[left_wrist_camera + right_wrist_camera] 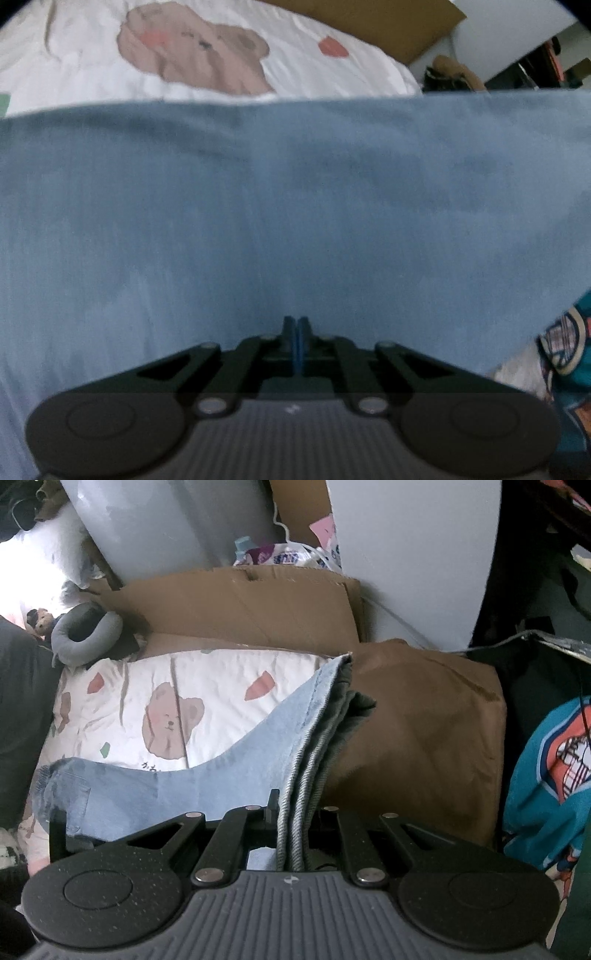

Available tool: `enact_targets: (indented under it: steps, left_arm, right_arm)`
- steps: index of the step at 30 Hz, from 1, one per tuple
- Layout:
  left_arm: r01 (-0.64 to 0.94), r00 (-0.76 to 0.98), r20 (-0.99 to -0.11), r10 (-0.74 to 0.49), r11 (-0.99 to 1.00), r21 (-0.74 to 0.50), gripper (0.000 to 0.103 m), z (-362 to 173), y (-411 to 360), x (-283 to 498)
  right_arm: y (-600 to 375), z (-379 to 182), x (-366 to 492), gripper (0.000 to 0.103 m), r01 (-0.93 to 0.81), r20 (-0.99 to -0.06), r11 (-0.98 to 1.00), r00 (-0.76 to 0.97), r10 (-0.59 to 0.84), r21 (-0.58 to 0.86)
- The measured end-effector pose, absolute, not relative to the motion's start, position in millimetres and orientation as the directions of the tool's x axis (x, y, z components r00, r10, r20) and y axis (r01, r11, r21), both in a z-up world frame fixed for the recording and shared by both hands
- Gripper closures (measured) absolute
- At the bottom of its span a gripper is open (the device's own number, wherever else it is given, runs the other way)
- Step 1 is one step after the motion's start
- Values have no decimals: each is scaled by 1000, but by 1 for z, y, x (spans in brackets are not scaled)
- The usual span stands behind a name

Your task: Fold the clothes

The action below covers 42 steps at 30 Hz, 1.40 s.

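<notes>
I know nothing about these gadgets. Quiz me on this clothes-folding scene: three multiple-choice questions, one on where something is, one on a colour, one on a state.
1. Where does the brown cloth lie relative to the blue denim garment in the right wrist view?
A. To its right
B. To its left
C. Under the tongs' base

2. What colour is the bear printed on the white quilt?
A. Green
B. Brown
C. Black

3. What are the right tongs doing?
A. Standing wide open and empty
B. Shut on the denim garment's edge
C. Holding a cardboard box

Answers:
1. A, the brown cloth spreads past the denim's raised edge on the right.
2. B, the bear is brown with pink cheeks.
3. B, folded denim layers pass between the fingers.
</notes>
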<state>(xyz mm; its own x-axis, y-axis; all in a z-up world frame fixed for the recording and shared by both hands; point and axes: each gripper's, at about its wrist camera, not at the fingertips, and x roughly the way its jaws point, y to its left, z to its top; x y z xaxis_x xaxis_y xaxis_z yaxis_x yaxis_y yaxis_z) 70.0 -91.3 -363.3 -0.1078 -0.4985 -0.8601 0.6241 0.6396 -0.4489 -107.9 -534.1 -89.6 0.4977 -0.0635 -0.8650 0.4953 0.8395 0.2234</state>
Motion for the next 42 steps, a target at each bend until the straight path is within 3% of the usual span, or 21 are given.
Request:
enact_targets:
  steps: [12, 15, 17, 19, 20, 26, 42]
  left_arm:
    - [605, -174, -854, -491, 631, -486, 101, -364, -63, 46]
    - [589, -149, -856, -496, 651, -480, 85, -355, -53, 55]
    - [589, -118, -855, -506, 657, -470, 60, -345, -43, 63]
    - [594, -69, -857, -511, 669, -447, 44, -334, -30, 71]
    - [592, -43, -858, -511, 679, -434, 41, -330, -22, 76]
    - [502, 88, -833, -547, 746, -437, 33, -308, 21, 89]
    - [206, 313, -791, -526, 851, -484, 32, -272, 163, 104]
  right_arm:
    - [-495, -29, -59, 94, 392, -869, 895, 495, -10, 213]
    - [-479, -10, -42, 94, 367, -871, 907, 492, 0, 207]
    - [-467, 2, -29, 94, 347, -875, 916, 484, 7, 200]
    - [-454, 13, -16, 94, 325, -879, 926, 477, 15, 192]
    - [-447, 19, -9, 94, 311, -880, 932, 474, 19, 187]
    - [-404, 49, 36, 94, 238, -895, 957, 444, 43, 164]
    - [-293, 54, 136, 94, 111, -921, 982, 375, 102, 154]
